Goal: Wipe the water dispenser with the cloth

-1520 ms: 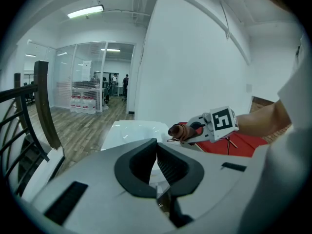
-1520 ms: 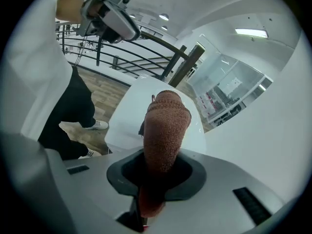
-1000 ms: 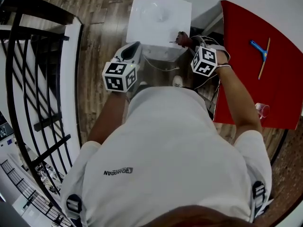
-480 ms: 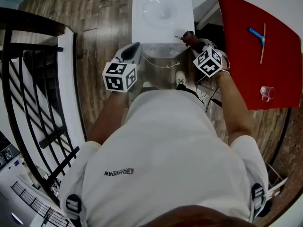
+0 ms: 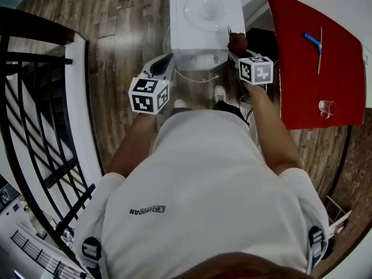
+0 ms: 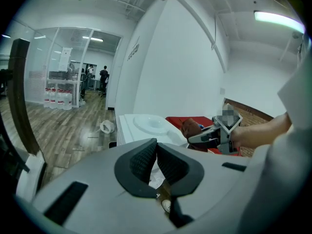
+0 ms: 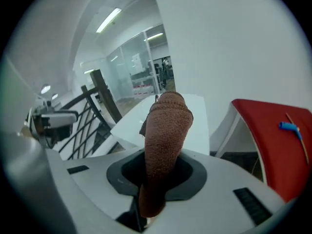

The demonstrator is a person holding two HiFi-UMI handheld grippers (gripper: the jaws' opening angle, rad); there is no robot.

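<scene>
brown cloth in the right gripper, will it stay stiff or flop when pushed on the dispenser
Probably soft and floppy: the cloth bulges in a rounded fold above the right gripper, and its tail hangs loose below. Its nubbly weave likely grips rather than slips on the smooth water dispenser.

Wood floor, black railing, red table.

The water dispenser stands just left of the table.
</scene>
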